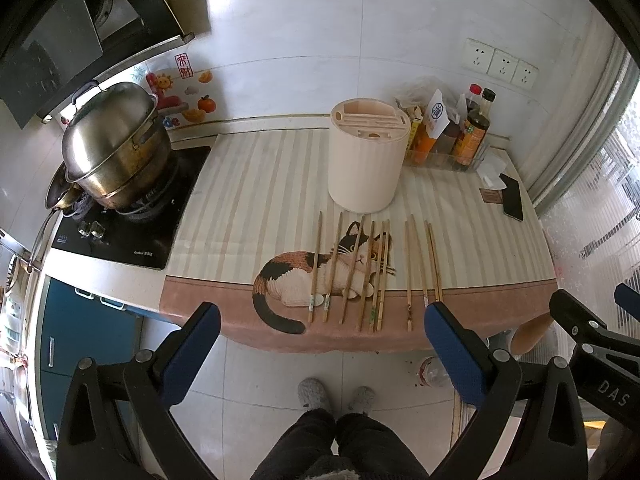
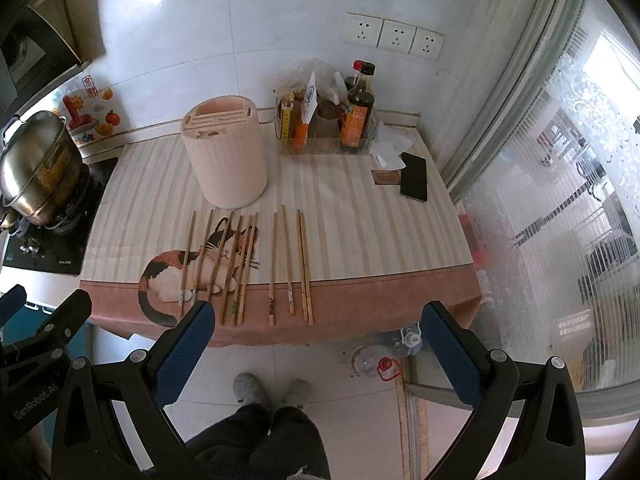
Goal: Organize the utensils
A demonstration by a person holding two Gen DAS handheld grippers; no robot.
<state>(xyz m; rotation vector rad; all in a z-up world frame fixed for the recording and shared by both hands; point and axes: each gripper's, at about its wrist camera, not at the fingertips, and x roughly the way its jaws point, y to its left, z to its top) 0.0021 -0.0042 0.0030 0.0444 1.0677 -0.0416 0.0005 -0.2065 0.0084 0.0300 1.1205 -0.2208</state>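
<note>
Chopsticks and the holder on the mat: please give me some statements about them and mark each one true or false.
1. The chopsticks lie flat on the cat-print mat, in front of the holder. True.
2. The cream utensil holder already has chopsticks standing in it. False: none stand in its slots.
3. The left gripper is shut on one chopstick. False: its jaws are wide open and hold nothing.
4. The right gripper is open and empty. True.
5. A black phone lies on the mat, to the right of the holder. True.
</note>
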